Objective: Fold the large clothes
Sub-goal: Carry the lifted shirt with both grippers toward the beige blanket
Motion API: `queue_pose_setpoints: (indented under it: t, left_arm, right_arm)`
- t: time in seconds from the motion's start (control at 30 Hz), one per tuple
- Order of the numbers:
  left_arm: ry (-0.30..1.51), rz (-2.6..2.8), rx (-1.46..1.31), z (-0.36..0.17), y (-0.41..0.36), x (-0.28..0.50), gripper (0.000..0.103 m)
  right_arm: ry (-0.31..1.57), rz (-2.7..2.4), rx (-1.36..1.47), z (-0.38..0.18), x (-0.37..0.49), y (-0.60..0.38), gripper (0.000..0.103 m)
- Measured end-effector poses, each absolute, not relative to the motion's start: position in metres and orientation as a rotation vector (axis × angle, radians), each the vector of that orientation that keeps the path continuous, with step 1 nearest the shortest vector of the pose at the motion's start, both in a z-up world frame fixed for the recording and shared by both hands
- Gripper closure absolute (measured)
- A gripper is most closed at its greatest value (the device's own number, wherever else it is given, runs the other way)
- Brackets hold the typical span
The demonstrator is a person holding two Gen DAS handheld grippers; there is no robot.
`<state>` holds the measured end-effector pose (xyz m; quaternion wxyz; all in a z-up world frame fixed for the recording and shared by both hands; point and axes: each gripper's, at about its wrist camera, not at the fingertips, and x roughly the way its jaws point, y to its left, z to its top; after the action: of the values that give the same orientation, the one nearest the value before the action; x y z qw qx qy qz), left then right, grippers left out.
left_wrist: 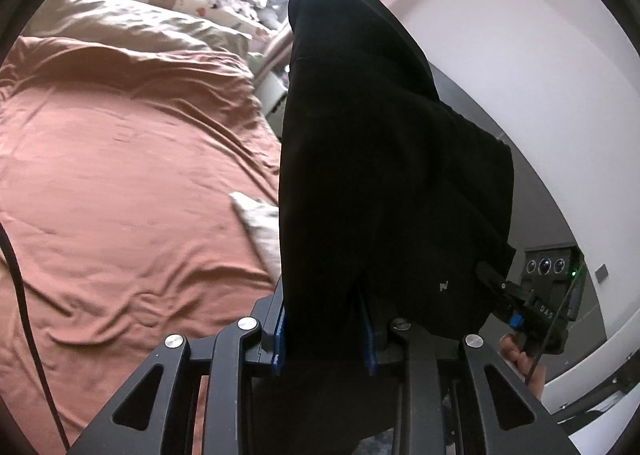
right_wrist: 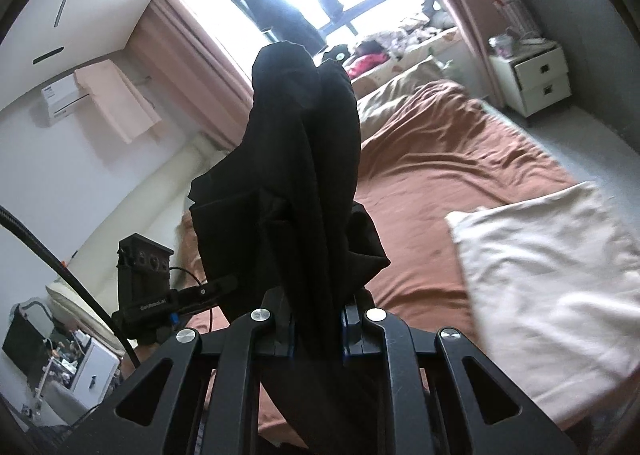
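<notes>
black garment (left_wrist: 360, 159) clamped in both grippers, draped lengthwise forward.

Home bedroom, bed (right_wrist: 460, 159) with brown sheet, pink curtains (right_wrist: 192, 67), nightstand (right_wrist: 536, 79)

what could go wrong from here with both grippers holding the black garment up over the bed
1. The black garment is bunched in the left gripper and the right gripper, so it may land creased.
2. It could drop onto the white folded cloth on the brown bedsheet.
3. It hides much of both views.
</notes>
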<state>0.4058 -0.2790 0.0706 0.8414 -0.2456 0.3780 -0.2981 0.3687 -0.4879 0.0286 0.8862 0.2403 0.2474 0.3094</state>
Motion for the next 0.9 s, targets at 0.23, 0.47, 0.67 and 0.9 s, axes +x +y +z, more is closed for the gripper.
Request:
queue_pose_setpoints:
  t: [0.23,0.47,0.67,0.9]
  left_arm:
    - [0.832,-0.704,-0.536,0.069,-0.343,0.413,0.073]
    - [0.905,-0.773,-0.544,0.058,-0.403,0.423,0.073]
    - [0.974,-0.812,-0.564,0.041,-0.442,0.439,0.073]
    - [1.048,-0.783,-0.583,0.004,-0.459,0.475,0.073]
  right_arm:
    - [0.511,0.569,0.49,0.046,0.337,-0.531,0.091]
    - [0.532,0.508,0.471,0.06,0.331,-0.556,0.091]
    - [0.57,0.451,0.459,0.073,0.337,-0.571,0.091]
    - [0.634,0.412,0.481,0.063,0.378,-0.572,0.091]
